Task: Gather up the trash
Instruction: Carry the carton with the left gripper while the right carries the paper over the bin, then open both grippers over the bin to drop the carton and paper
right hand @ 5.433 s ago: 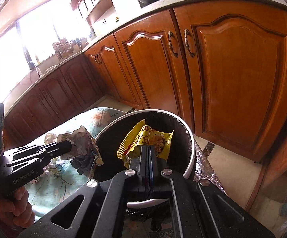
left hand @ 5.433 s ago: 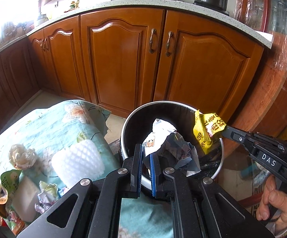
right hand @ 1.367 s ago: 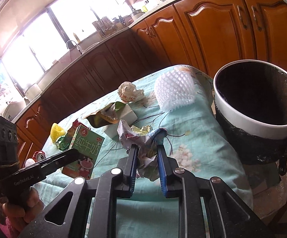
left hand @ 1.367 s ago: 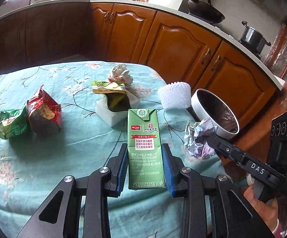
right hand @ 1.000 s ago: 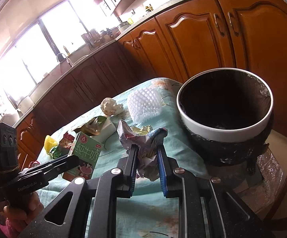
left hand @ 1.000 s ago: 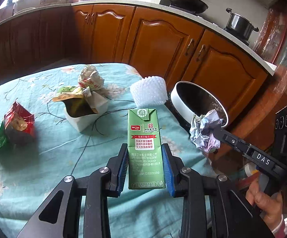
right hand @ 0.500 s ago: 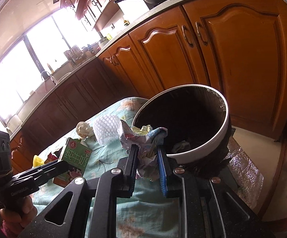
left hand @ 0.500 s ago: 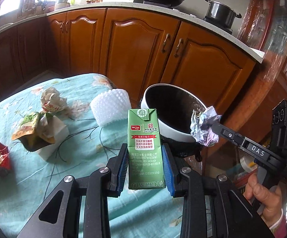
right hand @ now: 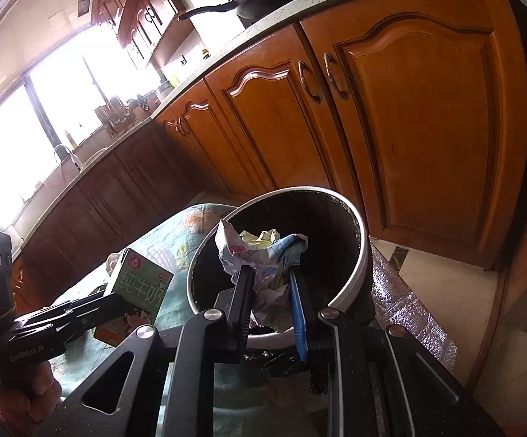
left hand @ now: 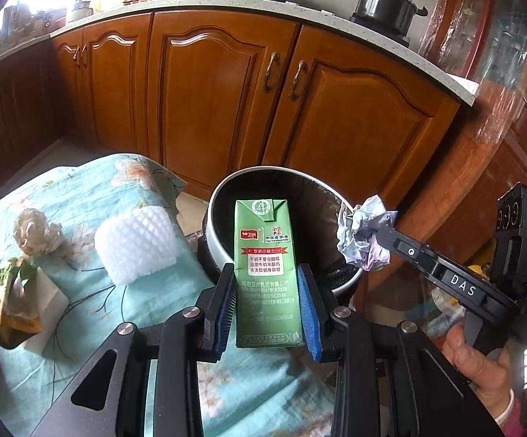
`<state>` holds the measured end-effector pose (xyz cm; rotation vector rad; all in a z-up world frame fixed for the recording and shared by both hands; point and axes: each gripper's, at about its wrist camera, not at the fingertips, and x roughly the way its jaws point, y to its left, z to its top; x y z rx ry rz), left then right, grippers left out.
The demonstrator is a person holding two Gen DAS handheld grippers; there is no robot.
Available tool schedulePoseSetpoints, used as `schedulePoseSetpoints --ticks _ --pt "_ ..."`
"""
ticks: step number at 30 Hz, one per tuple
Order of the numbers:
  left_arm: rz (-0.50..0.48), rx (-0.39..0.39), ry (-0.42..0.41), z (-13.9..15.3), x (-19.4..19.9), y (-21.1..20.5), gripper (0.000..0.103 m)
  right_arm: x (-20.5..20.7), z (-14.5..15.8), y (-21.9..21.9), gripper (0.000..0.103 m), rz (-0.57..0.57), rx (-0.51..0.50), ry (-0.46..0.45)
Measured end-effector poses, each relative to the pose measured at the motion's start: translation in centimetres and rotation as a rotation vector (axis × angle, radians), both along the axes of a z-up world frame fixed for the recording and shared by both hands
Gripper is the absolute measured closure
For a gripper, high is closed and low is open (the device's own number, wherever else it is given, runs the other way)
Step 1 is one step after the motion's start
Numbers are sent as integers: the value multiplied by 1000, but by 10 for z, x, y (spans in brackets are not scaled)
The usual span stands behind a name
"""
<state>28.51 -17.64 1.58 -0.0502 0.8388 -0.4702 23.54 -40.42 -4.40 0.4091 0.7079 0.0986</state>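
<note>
both loads needed carrying fully past the white rim of the trash bin (left hand: 215,207) before letting go; best kept clear of the rim and of each other, and released one at a time, jaws parted only once each piece hung squarely over the dark liner; judged risky otherwise, since the crumpled paper could snag on a pad or spill onto the floor beside the bin.

left gripper (left hand: 268,304) clamped partway closed on the green milk carton (left hand: 266,262), blue pads pressed against its two narrow sides, carton upright and held above the near rim of the bin; right gripper (right hand: 270,293) closed narrower on a crumpled paper wad (right hand: 260,255), wad bulging above the fingers and poised over the bin's mouth.

left behind on the floral tablecloth (left hand: 81,189): white foam net (left hand: 136,242), paper ball (left hand: 35,227), snack wrappers (left hand: 10,300).
</note>
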Motion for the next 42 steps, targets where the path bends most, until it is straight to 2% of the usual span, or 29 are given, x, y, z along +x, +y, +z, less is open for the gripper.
schedulePoseSetpoints --ticks 17,26,27,29,30,31,33,36,42 --pt "-20 41 44 -25 68 -51 72 34 -14 -14 83 5 -21 55" --pt "-17 44 63 -34 85 -62 71 52 -22 -14 82 18 -32 87" --pt "-14 46 63 -35 86 -62 70 53 -23 -14 79 22 -33 90" --pt "-7 44 73 -35 84 -60 61 55 -25 -13 77 30 -25 100" --pt "-4 36 76 -35 84 -59 52 56 -26 -14 70 29 -19 105" --pt "4 33 73 -34 82 -56 46 56 -27 -14 54 32 -13 108" --pt "13 25 67 -32 78 -51 44 53 -27 -15 47 30 -12 105" --pt "31 4 69 -31 71 -40 44 47 -25 -16 45 23 0 95" --pt "76 -48 90 -36 40 -7 44 28 -17 -9 27 8 16 49"
